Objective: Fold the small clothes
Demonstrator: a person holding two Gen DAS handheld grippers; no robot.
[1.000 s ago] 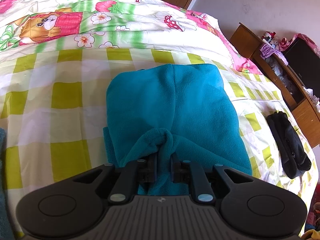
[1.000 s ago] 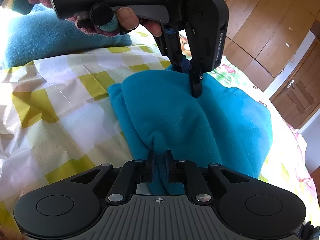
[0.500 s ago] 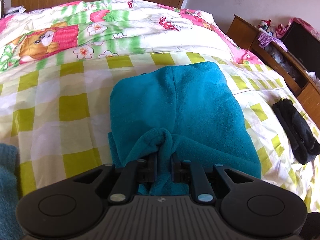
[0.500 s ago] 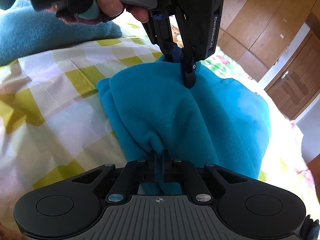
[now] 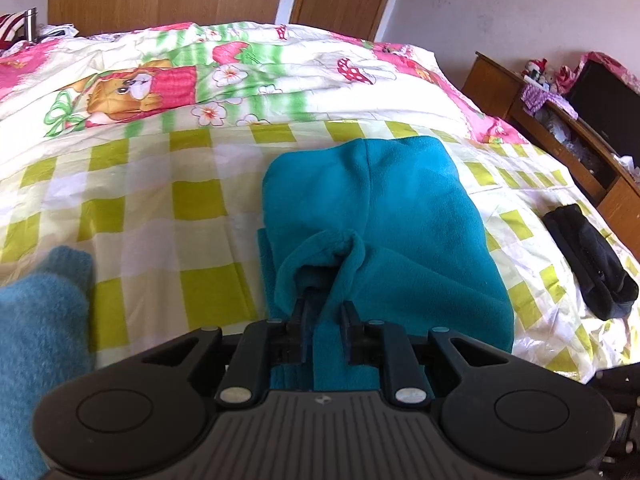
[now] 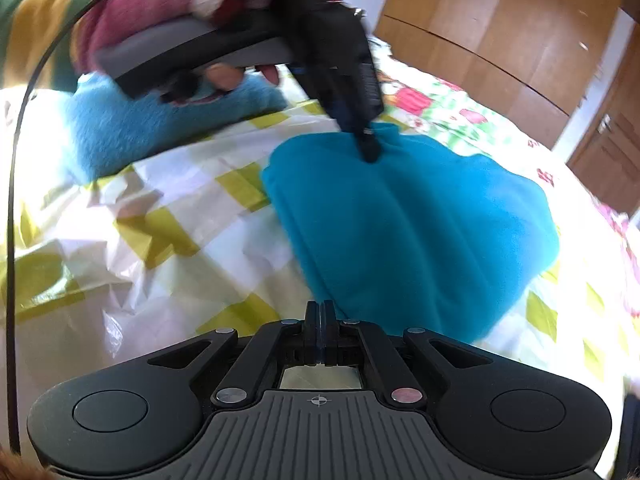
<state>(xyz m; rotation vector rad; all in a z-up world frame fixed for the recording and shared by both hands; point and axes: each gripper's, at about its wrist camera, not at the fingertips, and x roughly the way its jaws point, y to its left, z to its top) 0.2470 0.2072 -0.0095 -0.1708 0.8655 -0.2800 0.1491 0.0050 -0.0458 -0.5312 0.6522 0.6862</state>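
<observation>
No brand or lettering can be read in either view; the label on the side of the left gripper [image 6: 370,148], seen from the right wrist camera, is smeared by blur.

The left wrist view alone shows a black folded item [image 5: 588,260] at the right edge of the frame on the checked sheet [image 5: 160,216], a cartoon-print quilt [image 5: 200,76] across the upper half, a wooden shelf unit [image 5: 560,136] at upper right and a light blue woolly cloth [image 5: 36,320] at lower left. The right wrist view alone shows the person's hand [image 6: 224,76] around the left gripper's handle in the upper left of the frame, with a dark cable running down the left edge.

The teal fleece garment [image 5: 384,208] lies folded on the checked sheet in the middle of both frames. In the left wrist view the left gripper [image 5: 323,312] is clamped on a bunched fold of its near edge, cloth filling the gap between the fingers. In the right wrist view the right gripper [image 6: 319,314] has its fingers pressed together with nothing between them; the garment's near edge lies just beyond and to the right of the tips
</observation>
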